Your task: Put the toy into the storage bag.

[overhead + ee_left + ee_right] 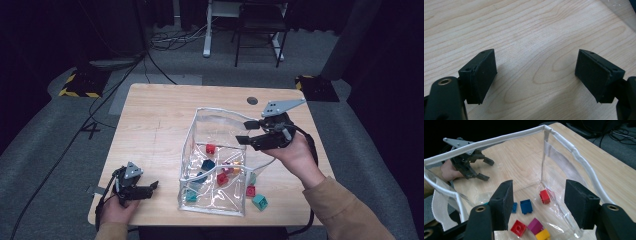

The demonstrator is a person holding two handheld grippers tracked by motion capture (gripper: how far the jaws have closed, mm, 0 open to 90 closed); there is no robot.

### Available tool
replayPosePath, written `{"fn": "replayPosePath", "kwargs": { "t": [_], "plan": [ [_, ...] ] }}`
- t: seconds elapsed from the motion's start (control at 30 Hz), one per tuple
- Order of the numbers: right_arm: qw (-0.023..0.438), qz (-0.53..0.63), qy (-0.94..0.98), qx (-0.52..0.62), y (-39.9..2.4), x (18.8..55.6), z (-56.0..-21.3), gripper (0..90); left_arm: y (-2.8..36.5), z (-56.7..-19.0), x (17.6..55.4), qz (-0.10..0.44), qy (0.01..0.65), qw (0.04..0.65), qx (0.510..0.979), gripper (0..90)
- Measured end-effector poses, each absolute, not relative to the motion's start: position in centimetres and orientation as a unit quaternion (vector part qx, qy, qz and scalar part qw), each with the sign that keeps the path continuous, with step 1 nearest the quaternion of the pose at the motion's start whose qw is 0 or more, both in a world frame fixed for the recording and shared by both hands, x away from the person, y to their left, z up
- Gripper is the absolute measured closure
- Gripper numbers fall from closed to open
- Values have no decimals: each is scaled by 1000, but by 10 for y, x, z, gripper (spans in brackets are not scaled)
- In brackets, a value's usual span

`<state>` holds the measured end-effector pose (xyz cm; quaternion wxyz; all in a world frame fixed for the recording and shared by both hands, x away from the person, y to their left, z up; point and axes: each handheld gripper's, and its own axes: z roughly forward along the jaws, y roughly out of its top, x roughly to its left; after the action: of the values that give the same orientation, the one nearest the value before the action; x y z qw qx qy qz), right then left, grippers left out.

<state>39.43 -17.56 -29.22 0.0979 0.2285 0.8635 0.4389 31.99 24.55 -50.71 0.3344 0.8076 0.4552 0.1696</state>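
Observation:
A clear plastic bag with a white rim stands open in the middle of the wooden table. Several coloured bricks lie on its floor, among them a red brick, a blue brick, a magenta brick and a yellow brick. My right gripper hovers at the bag's upper right rim, and its jaws stand open and empty above the inside. My left gripper rests near the table's front left corner, open with bare wood between its pads; it also shows beyond the bag.
A teal brick and a red brick lie on the table just right of the bag's front corner. A dark round hole sits in the tabletop at the back. Cables, a chair and striped stands are on the floor behind.

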Motion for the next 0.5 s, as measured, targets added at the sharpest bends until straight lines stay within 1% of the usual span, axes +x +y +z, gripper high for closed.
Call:
{"fn": "replayPosePath", "kwargs": {
  "t": [0.3, 0.5],
  "plan": [
    [113, 448, 855, 237, -205, 383, -287, 410, 245, -507, 320, 170, 455, 334, 808, 179],
    [122, 460, 839, 264, -238, 377, -291, 411, 245, -507, 320, 170, 455, 334, 808, 179]
  ]
}}
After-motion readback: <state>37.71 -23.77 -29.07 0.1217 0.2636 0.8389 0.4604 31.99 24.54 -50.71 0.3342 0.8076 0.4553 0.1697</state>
